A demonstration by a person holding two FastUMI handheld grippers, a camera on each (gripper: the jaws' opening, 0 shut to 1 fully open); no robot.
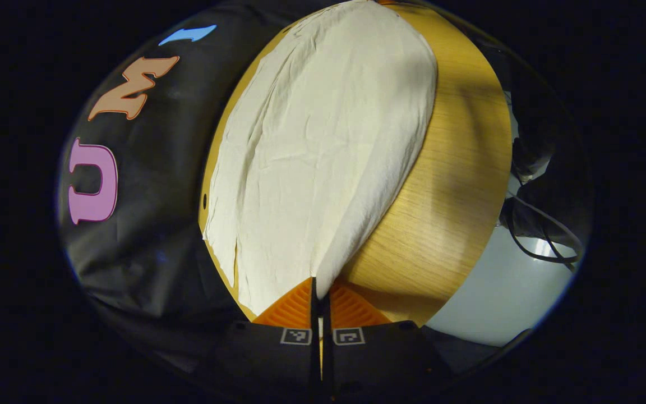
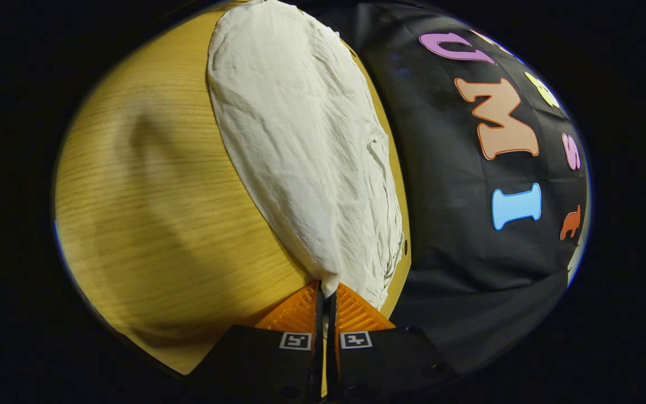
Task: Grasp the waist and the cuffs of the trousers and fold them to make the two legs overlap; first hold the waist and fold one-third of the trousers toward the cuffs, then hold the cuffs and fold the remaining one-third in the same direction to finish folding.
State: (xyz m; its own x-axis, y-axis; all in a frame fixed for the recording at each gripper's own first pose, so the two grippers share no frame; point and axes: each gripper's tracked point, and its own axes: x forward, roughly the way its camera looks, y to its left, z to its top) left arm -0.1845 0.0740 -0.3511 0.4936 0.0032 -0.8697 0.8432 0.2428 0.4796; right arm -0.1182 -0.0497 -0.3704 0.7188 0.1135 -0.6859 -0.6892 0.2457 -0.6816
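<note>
Pinching a raised edge of the trousers [image 1: 323, 146], the left gripper [image 1: 321, 289] has both fingers pressed together on the cloth. Right gripper [image 2: 326, 292] likewise clamps an edge of the same white trousers [image 2: 306, 151]. Garment lies spread on the wooden table [image 1: 446, 185], near its far edge by the booth wall [image 2: 457, 224]. Cloth wrinkled.

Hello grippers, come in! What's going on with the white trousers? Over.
Left gripper shut on trousers. Right gripper shut on trousers too. Cloth stretched over wooden table. Nothing in the way.
</note>
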